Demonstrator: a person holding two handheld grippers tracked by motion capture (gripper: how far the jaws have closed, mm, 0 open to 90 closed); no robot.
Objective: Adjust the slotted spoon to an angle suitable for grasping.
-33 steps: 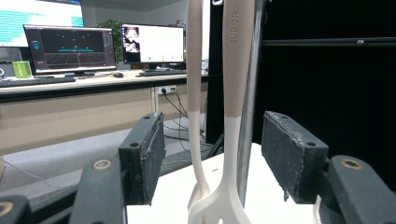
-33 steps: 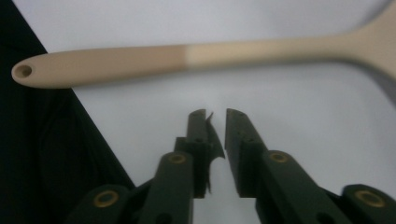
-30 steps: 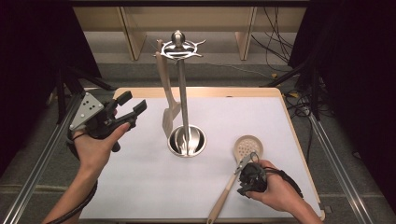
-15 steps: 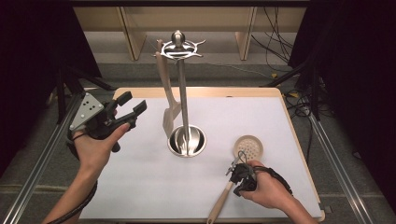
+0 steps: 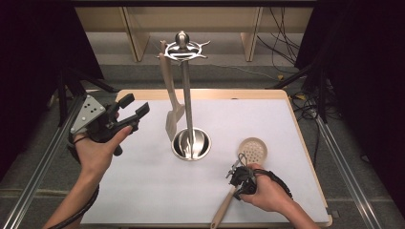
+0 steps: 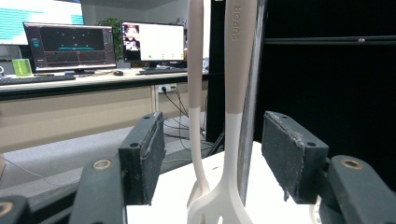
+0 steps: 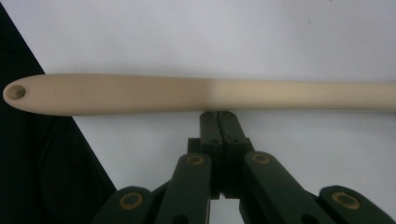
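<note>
White mat (image 5: 143, 191) covers wooden table (image 5: 200, 94) over grey floor (image 5: 215, 78).

One metal utensil stand (image 5: 190, 143) rises from one white mat (image 5: 143, 191) on one wooden table (image 5: 305, 143). Two beige utensils: one slotted turner (image 5: 173, 119) hanging from the stand's top ring, and one perforated skimmer (image 5: 250, 151) lying on the mat. Two hand-held grippers: the left gripper (image 5: 134, 109) and the right gripper (image 5: 237, 172), each in one hand. In the left gripper view, two monitors (image 6: 70, 46) stand lit on one desk (image 6: 84, 84), beside one potted plant (image 6: 109, 25).
</note>
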